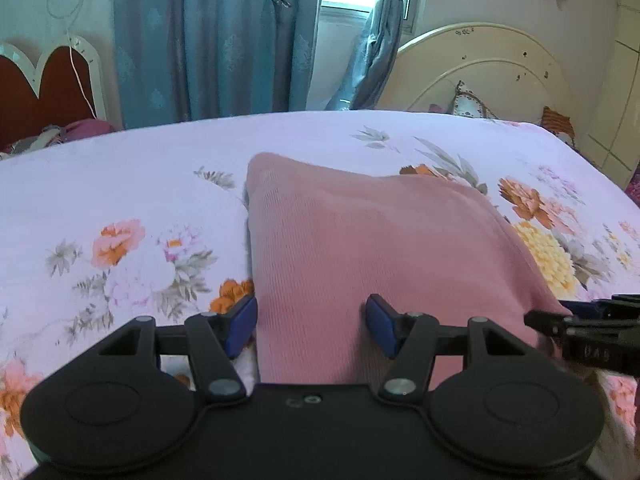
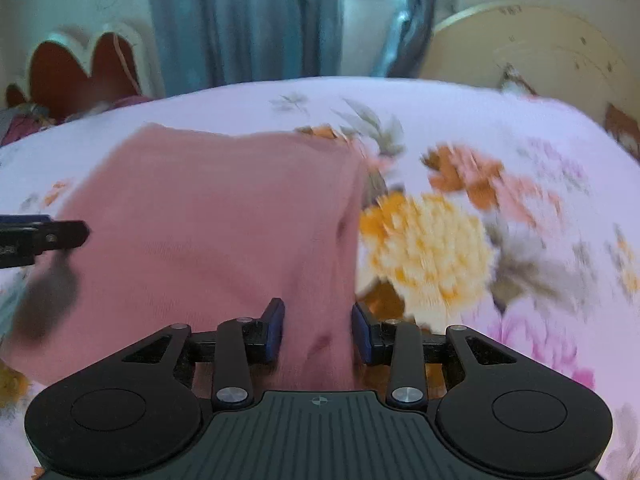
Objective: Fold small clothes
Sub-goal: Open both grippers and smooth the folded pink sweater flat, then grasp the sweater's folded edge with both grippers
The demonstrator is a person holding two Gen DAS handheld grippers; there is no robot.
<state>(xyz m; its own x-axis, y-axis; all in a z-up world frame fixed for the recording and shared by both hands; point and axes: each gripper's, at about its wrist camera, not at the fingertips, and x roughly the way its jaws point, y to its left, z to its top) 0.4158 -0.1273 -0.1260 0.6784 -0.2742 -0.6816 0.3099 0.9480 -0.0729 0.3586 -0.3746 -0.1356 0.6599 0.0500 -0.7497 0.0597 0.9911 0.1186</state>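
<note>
A pink ribbed garment [image 1: 380, 240] lies on the floral bed sheet [image 1: 120, 184], and its near edge rises up into both grippers. My left gripper [image 1: 312, 326] has the cloth filling the gap between its blue pads, near the garment's left side. The right gripper's black tip [image 1: 580, 320] reaches the garment's near right corner. In the blurred right wrist view the same garment [image 2: 220, 220] bunches between the pads of my right gripper [image 2: 318, 332], which is shut on its right edge. The left gripper's tip [image 2: 44, 236] shows at the left edge.
The floral sheet [image 2: 520, 140] spreads wide on both sides of the garment. A cream arched headboard [image 1: 480, 68] with a pillow [image 1: 468, 102] stands at the far right. Teal curtains [image 1: 212, 40] hang behind the bed. A red and white headboard [image 1: 44, 88] is at the far left.
</note>
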